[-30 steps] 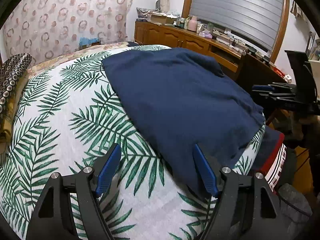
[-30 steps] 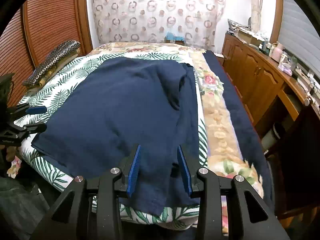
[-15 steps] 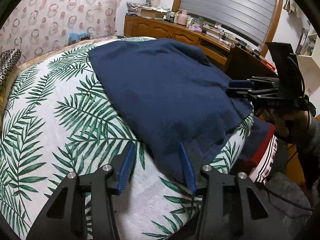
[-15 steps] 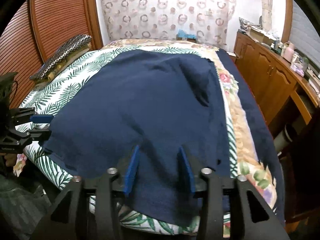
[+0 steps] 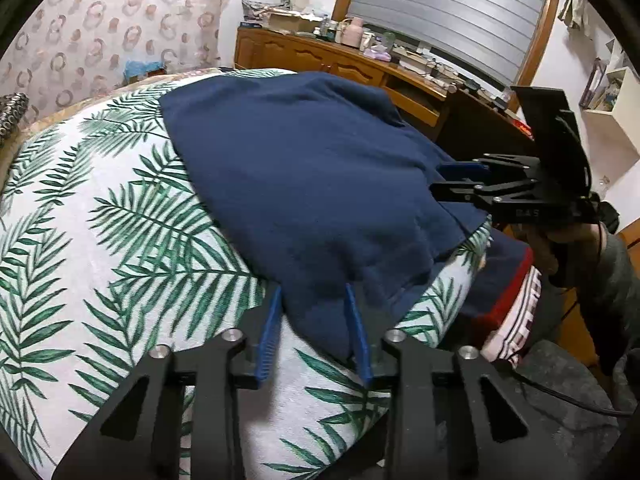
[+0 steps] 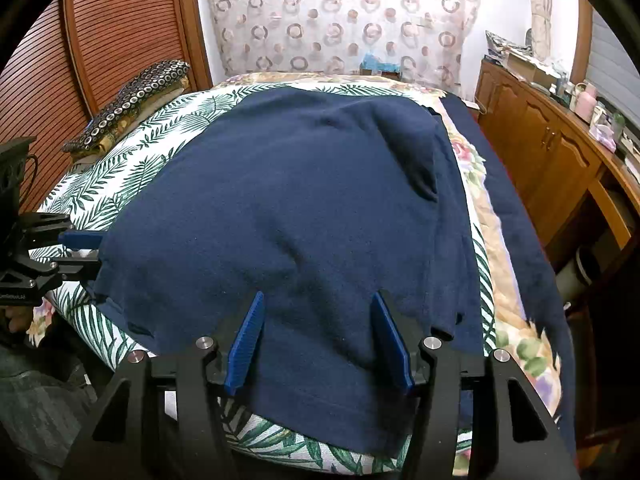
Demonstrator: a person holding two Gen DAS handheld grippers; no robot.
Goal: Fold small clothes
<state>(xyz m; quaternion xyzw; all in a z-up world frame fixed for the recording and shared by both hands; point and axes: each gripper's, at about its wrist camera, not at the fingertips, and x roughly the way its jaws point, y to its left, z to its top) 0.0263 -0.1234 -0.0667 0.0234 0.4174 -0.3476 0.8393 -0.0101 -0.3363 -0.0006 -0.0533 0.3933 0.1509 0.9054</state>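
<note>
A navy garment (image 5: 300,168) lies spread on a bed sheet with a palm-leaf print (image 5: 120,240). In the left wrist view my left gripper (image 5: 312,292) straddles the garment's near corner. Its jaws are closing, the cloth lies between them, and a gap still shows. The right wrist view shows that left gripper (image 6: 98,252) at the garment's (image 6: 288,200) left edge. My right gripper (image 6: 318,298) hovers over the near hem, its jaws opening with cloth lying between them and the pads clear of it. From the left wrist view the right gripper (image 5: 436,179) sits at the garment's right edge, held by a hand (image 5: 560,240).
A cluttered wooden dresser (image 6: 540,140) runs along the bed's right side. A patterned pillow (image 6: 132,100) lies at the far left by a louvred wooden door (image 6: 100,40). A floral cover (image 6: 492,216) and a dark blanket (image 6: 520,240) lie right of the sheet. Red-striped cloth (image 5: 516,308) hangs off the bed edge.
The left jaws have narrowed around the garment's near corner. The right jaws have widened over the hem. Both grippers have stayed in about the same place.
</note>
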